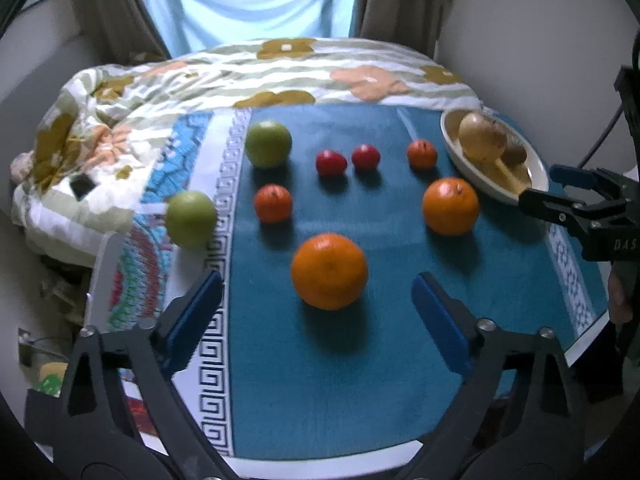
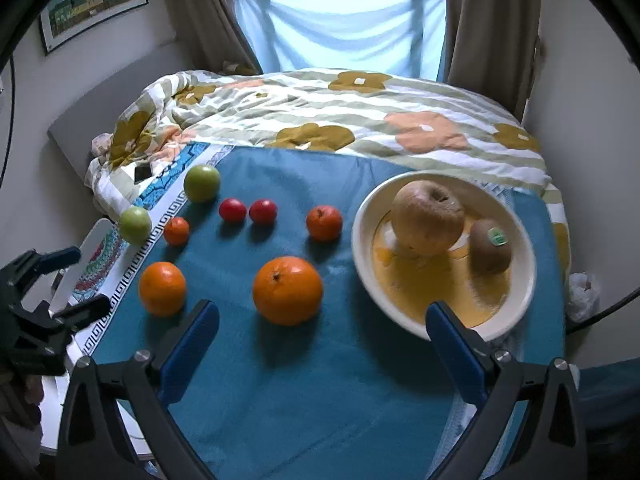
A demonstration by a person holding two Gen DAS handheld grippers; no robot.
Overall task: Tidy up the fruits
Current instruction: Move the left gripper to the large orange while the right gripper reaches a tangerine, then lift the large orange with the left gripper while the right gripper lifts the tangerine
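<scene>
left gripper point(image 1: 316, 304) wide, empty | right gripper point(image 2: 322, 328) wide, empty | orange point(image 1: 329, 271) near plate point(image 2: 362, 240) may roll off if bumped

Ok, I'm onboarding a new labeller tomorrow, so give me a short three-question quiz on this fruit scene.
1. True or false: the plate already holds two fruits.
2. How many green apples lie outside the plate?
3. Which fruit sits nearest the left gripper's open fingers? A) the near orange B) a red plum C) the kiwi

Key:
1. True: a brown apple and the kiwi.
2. Two: one green apple on the blue cloth, the other green apple on its patterned border.
3. A. The right gripper is open too, holding nothing.
</scene>
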